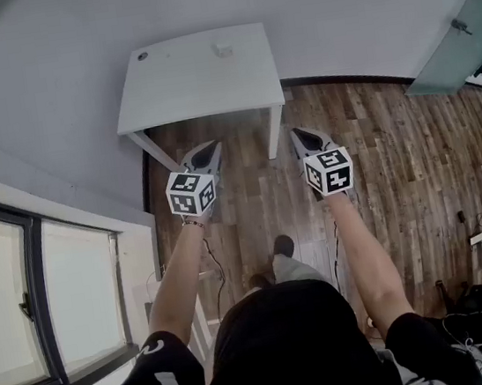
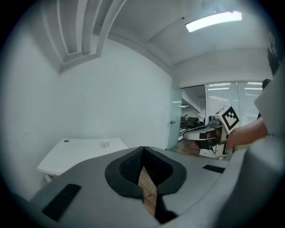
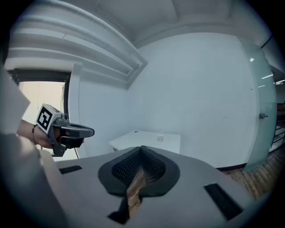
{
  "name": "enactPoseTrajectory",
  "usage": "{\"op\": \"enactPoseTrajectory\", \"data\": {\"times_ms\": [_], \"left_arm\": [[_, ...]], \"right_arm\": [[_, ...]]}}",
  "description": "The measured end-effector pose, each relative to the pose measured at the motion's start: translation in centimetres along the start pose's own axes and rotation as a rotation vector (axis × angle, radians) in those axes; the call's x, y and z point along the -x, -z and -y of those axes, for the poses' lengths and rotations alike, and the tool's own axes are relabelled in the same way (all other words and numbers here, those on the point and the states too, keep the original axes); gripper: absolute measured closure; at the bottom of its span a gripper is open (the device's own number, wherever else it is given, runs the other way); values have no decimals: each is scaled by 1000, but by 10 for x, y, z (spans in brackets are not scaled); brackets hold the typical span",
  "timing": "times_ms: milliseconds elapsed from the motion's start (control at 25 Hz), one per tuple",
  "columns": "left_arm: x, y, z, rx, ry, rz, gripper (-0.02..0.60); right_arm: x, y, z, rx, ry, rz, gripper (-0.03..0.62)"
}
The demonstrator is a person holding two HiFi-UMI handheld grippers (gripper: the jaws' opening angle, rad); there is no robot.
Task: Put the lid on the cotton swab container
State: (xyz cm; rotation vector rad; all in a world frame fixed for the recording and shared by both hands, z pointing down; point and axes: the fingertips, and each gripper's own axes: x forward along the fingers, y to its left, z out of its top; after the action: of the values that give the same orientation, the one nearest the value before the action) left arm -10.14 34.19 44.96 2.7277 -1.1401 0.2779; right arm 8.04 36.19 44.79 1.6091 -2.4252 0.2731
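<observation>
- The left claw (image 1: 207,152) and right claw (image 1: 303,137) are both pressed together, pinching nothing.
- The cotton swab container (image 1: 223,48), small and pale, sits on the white table (image 1: 182,89), well ahead of both claws.

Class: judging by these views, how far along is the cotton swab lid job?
Nothing looks done yet. The left gripper and right gripper are shut and empty, short of the white table. A small white object, probably the container, sits there; its lid state is too small to tell. Approach and lidding remain.
</observation>
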Motion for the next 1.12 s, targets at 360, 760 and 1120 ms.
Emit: {"op": "enactPoseTrajectory", "data": {"times_ms": [360,760,1120], "left_arm": [[-7,-8,-24,7,-24,3,555],[-31,-20,-55,4,-53,-6,555],[-68,-19,-64,13,-84,-25,555]], "right_arm": [[-15,1,9,-8,12,-4,582],[-51,-5,38,-28,3,-12,582],[-81,-4,70,-27,-43,-20,582]]}}
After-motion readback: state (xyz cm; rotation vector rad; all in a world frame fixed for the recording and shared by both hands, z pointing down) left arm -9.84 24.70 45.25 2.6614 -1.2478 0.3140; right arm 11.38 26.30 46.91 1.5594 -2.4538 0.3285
